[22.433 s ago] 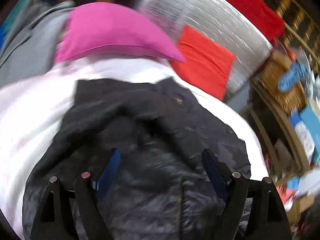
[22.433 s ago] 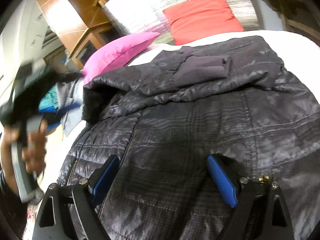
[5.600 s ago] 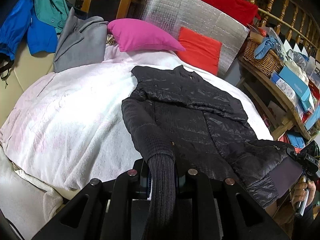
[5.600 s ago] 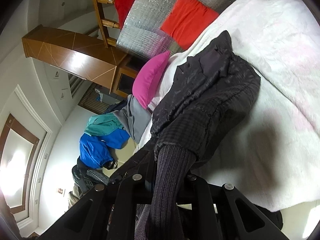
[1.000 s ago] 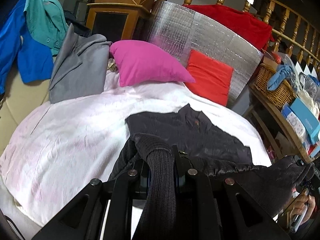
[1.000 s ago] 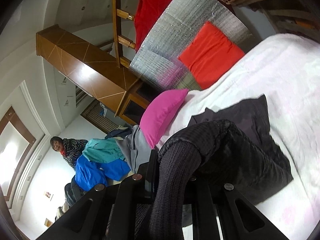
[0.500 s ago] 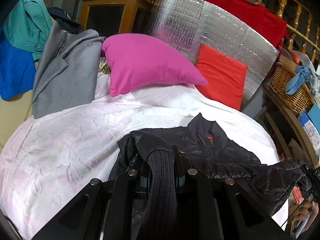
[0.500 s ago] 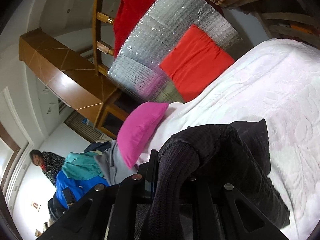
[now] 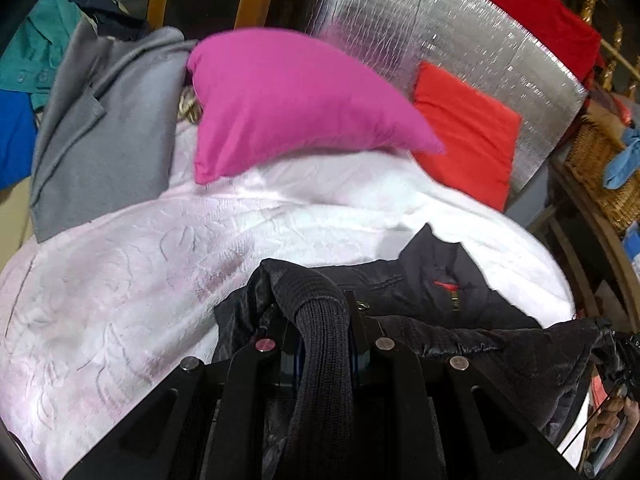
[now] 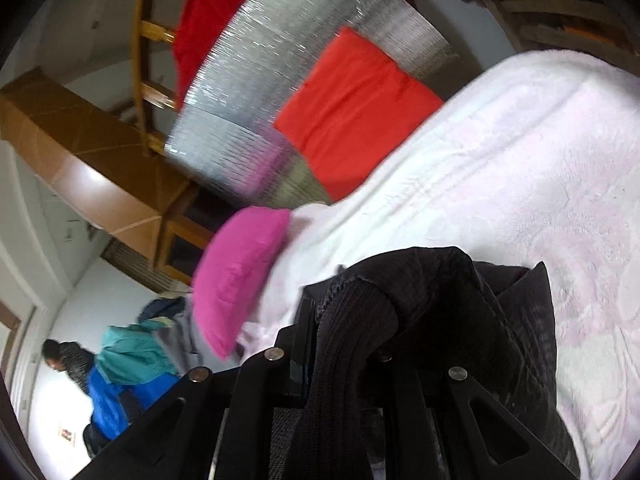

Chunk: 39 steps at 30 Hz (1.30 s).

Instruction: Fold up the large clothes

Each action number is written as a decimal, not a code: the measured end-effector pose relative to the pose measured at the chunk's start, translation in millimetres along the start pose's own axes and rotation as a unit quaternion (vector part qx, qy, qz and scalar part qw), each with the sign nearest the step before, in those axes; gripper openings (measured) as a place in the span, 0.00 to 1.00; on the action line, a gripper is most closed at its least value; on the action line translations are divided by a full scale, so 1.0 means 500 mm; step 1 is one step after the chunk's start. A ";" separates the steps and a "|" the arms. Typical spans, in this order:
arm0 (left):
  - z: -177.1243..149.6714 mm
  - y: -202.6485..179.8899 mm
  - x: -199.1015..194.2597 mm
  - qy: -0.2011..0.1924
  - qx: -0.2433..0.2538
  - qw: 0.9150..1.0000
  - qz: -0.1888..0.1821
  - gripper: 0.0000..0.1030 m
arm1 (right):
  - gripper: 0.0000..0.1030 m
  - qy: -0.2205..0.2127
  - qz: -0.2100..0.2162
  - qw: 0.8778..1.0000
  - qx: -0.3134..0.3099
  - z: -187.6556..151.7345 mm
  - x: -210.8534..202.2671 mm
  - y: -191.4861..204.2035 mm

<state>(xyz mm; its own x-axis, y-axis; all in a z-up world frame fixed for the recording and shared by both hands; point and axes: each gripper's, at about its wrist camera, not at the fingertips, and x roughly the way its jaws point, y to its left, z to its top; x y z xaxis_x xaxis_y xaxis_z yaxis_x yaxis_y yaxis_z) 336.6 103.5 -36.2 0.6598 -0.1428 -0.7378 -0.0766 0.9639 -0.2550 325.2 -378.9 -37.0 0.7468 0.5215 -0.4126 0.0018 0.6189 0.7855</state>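
A bed covered by a pale pink-white blanket (image 9: pixel 120 288) fills both views, backed by a silver quilted panel (image 9: pixel 460 40) with a pink pillow (image 9: pixel 288 100) and a red cushion (image 9: pixel 464 128) at its head. A grey garment (image 9: pixel 100 128) is draped at the bed's left edge, and a wicker basket (image 9: pixel 608 184) stands on a shelf to the right. The black jacket (image 9: pixel 432 292) is laid on the near part of the blanket, its collar pointed toward the pillows, its lower part lifted and stretched across between the two tools. The left gripper (image 9: pixel 324 344) is clamped narrowly on one ribbed knit cuff (image 9: pixel 320 320); the right gripper (image 10: pixel 344 344) is pinched likewise on the other cuff (image 10: pixel 352 320). Open blanket is left ahead of the collar and to both sides. A small red tab at the collar is seen, but no writing can be read.
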 end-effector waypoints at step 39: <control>0.047 -0.003 0.201 0.080 -0.009 0.997 0.018 0.18 | 0.12 0.055 -0.086 0.992 0.074 0.064 0.165 -0.109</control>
<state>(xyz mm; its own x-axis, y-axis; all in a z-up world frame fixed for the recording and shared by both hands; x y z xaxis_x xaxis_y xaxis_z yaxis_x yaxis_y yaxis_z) 420.7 93.2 -95.4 0.5291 -0.1431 -0.8364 -0.1133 0.9649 -0.2368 408.0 -388.3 -99.2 0.6494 0.4818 -0.5884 0.2266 0.6160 0.7544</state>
